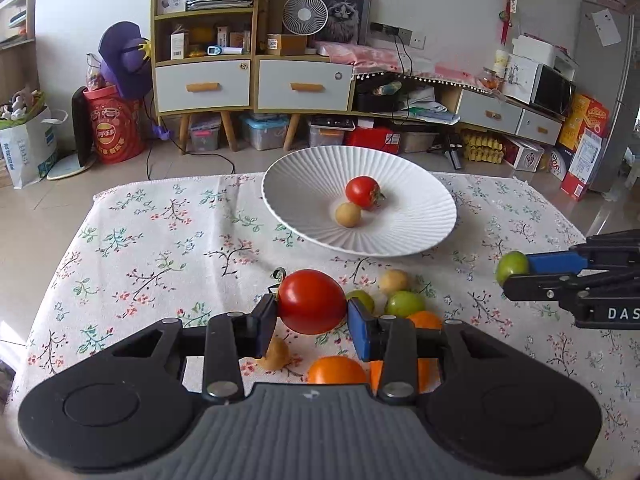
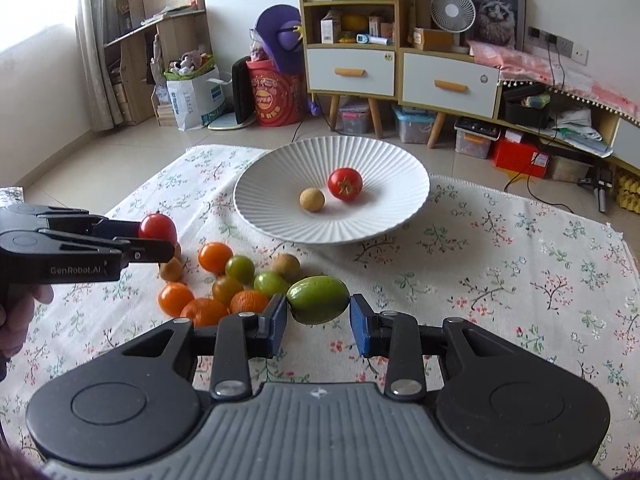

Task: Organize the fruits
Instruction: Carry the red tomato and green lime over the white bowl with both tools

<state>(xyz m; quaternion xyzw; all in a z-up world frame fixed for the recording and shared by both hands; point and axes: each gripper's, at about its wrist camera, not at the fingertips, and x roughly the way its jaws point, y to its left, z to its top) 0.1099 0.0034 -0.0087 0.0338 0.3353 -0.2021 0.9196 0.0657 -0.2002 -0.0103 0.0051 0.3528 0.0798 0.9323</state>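
My left gripper [image 1: 312, 312] is shut on a red tomato [image 1: 311, 301] and holds it above the fruit pile. It also shows in the right wrist view [image 2: 160, 236], at the left. My right gripper [image 2: 319, 312] is shut on a green fruit [image 2: 318, 299]. It shows at the right of the left wrist view [image 1: 516, 270] with the green fruit [image 1: 512, 266]. A white ribbed plate [image 1: 320, 176] [image 2: 272, 168] at the table's far side holds a red tomato [image 1: 362, 192] [image 2: 345, 184] and a small tan fruit [image 1: 347, 215] [image 2: 312, 199].
A pile of orange, green and tan fruits [image 2: 224, 284] [image 1: 402, 300] lies on the floral tablecloth [image 1: 160, 240] [image 2: 500, 264] in front of the plate. Beyond the table's far edge are the floor and cabinets [image 1: 252, 80].
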